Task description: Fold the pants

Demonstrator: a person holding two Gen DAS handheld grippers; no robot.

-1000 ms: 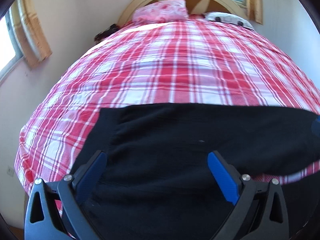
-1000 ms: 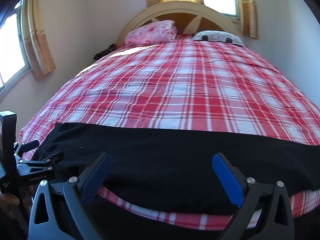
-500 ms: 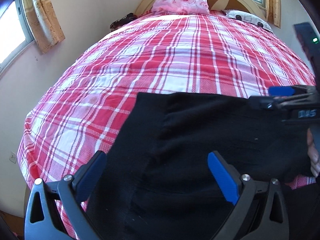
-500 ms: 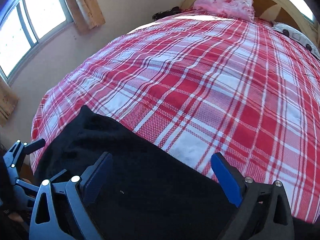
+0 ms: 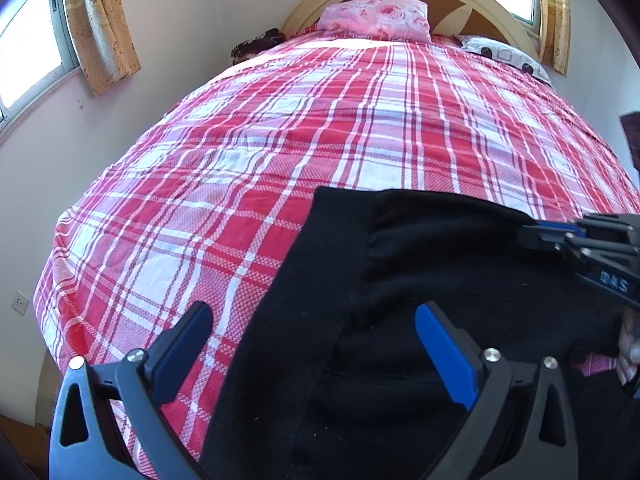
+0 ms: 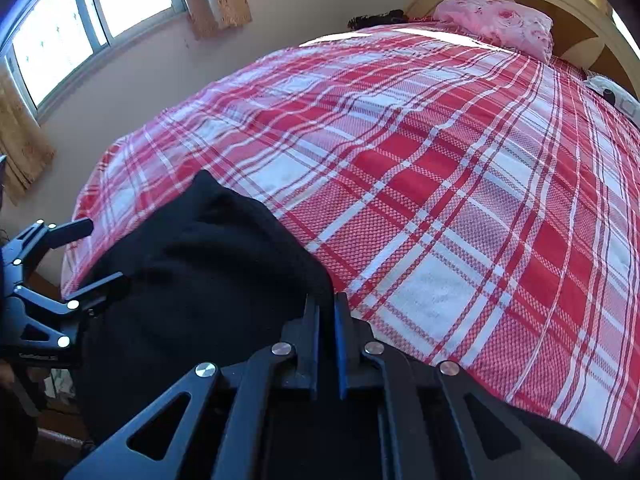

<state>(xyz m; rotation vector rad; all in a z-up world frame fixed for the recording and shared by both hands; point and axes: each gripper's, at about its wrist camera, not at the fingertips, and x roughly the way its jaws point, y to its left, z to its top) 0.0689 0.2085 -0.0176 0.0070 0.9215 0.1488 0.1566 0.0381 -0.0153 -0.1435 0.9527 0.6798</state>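
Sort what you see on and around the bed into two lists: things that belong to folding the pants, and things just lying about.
Belongs to the job:
- black pants
- right gripper, fingers just closed on the pants' edge
- left gripper, fingers open over the pants

Just lying about:
- pink pillow
- white patterned pillow
- plaid bedspread
- curtains

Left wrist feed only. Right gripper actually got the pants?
Observer: Yes. Right wrist view: right gripper jaws have just closed and pinch the pants at the edge beside the sheet.
Operator: Pants all on the bed?
Observer: No, they seem to drape off the near edge, below the left gripper.
Operator: Left one gripping?
Observer: No. From that side its jaws stand open across the pants' other edge.
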